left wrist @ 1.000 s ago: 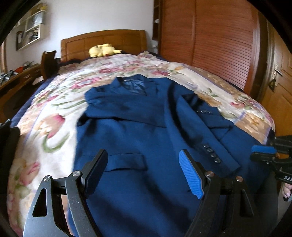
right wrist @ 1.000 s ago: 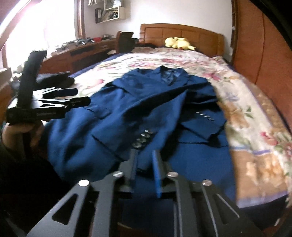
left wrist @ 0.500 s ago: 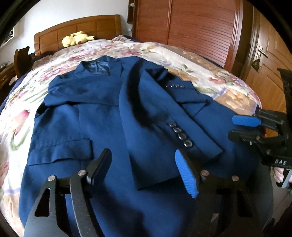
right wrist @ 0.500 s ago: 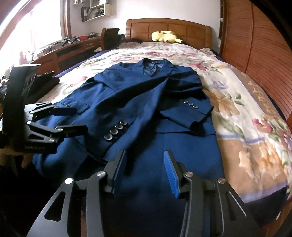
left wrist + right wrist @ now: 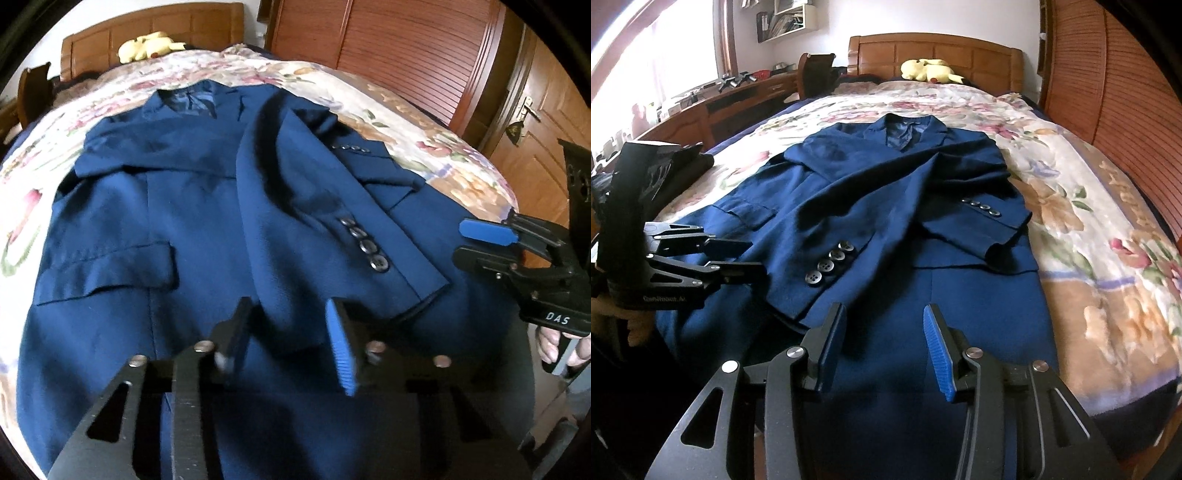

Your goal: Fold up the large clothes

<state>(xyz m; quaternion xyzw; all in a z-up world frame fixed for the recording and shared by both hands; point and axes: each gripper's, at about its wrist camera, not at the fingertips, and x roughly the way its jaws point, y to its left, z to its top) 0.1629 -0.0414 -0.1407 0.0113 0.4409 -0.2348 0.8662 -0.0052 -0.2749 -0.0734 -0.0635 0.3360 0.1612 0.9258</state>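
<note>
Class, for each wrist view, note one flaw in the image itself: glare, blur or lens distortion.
Right wrist view: the bright window is blown out white. Left wrist view: the left gripper has a smeared black finger, and the fisheye bows the flowered bedspread and navy suit jacket.

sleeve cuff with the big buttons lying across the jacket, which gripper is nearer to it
Left. The left gripper hangs right at the end of that sleeve cuff. The right gripper is off to the side, over the jacket hem.
</note>
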